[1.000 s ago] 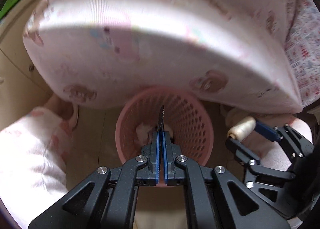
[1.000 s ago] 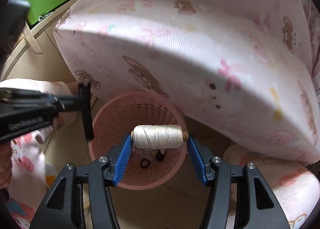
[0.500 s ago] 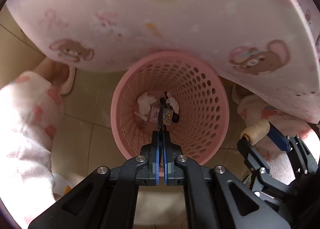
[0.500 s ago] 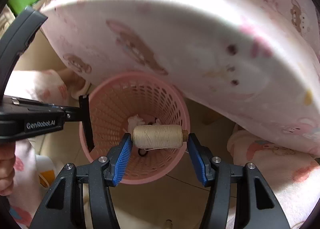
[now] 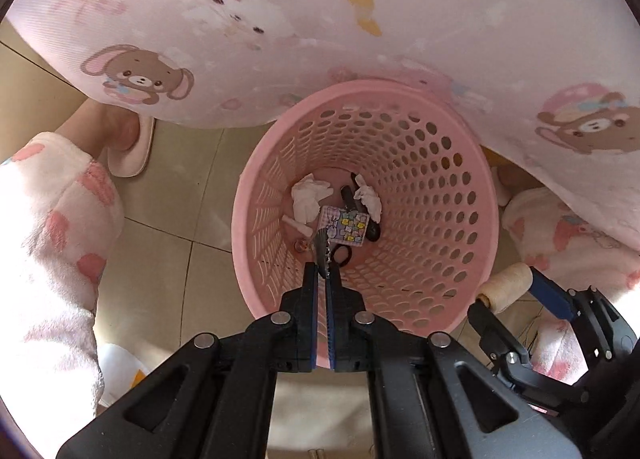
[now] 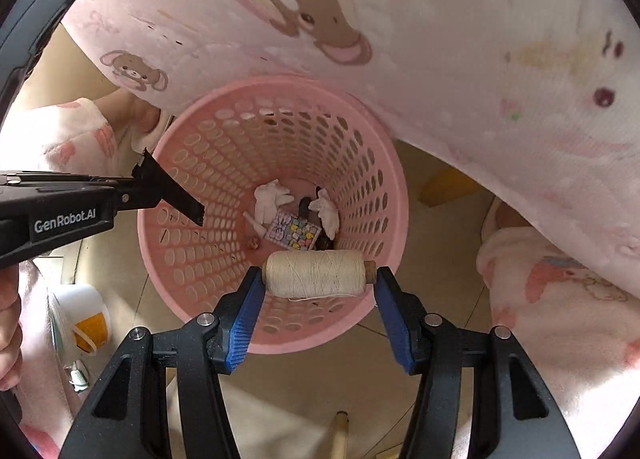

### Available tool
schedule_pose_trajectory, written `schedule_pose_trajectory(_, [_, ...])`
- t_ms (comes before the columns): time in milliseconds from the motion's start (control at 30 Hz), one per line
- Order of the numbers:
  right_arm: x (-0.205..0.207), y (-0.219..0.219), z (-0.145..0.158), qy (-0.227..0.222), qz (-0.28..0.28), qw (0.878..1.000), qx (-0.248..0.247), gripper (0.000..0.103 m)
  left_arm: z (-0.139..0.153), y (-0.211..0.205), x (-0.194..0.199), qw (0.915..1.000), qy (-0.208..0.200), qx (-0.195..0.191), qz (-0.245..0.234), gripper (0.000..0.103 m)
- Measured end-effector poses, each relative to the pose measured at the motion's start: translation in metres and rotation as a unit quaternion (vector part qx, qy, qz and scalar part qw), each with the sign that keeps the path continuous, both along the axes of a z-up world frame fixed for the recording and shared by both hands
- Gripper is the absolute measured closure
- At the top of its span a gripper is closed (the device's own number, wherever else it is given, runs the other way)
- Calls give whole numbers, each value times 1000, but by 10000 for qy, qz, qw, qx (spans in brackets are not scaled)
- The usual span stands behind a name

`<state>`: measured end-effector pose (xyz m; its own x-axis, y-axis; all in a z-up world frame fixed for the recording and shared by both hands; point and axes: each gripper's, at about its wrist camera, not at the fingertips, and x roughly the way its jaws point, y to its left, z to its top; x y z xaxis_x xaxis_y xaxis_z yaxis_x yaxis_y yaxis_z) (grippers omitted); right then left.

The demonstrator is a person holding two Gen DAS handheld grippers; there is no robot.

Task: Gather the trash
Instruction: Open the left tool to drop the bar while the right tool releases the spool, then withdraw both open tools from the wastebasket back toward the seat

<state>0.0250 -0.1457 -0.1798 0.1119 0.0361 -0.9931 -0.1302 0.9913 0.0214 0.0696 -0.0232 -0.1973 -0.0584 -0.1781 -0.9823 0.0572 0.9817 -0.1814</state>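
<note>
A pink perforated basket [image 5: 440,163] stands on the tiled floor, partly under a cushion. Crumpled white tissues [image 5: 308,199], a small patterned card [image 5: 346,225] and dark bits lie at its bottom. My left gripper [image 5: 322,273] points down over the near rim, shut on a thin black scrap [image 5: 321,251]. In the right wrist view the same left gripper [image 6: 132,189] reaches in from the left, its black scrap [image 6: 172,189] over the basket [image 6: 224,163]. My right gripper [image 6: 316,279] is shut on a cream thread spool [image 6: 316,273], held crosswise above the near rim. From the left wrist that spool [image 5: 506,287] sits just right of the basket.
A large pink cartoon-print cushion [image 5: 320,19] overhangs the basket's far side. A person's fleecy pyjama legs [image 5: 52,219] and a pink slipper [image 5: 132,151] flank the basket. A white and orange cup [image 6: 84,315] stands at the left, and a wooden stick [image 6: 340,435] lies near the bottom edge.
Both grippers have sunk toward the basket and tipped further down. The basket looks larger and its bottom with the trash has come into view. Both grips are unchanged.
</note>
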Motion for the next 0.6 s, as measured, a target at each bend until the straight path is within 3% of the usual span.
schedule_pose_trajectory(433, [-2, -9, -3, 149, -142, 9998, 53, 44, -8, 4, -1, 9999, 131, -8, 98, 100])
schedule_pose_trajectory(600, [-3, -9, -2, 135, -151, 9998, 68, 37, -5, 4, -2, 10000, 62, 60, 26, 87])
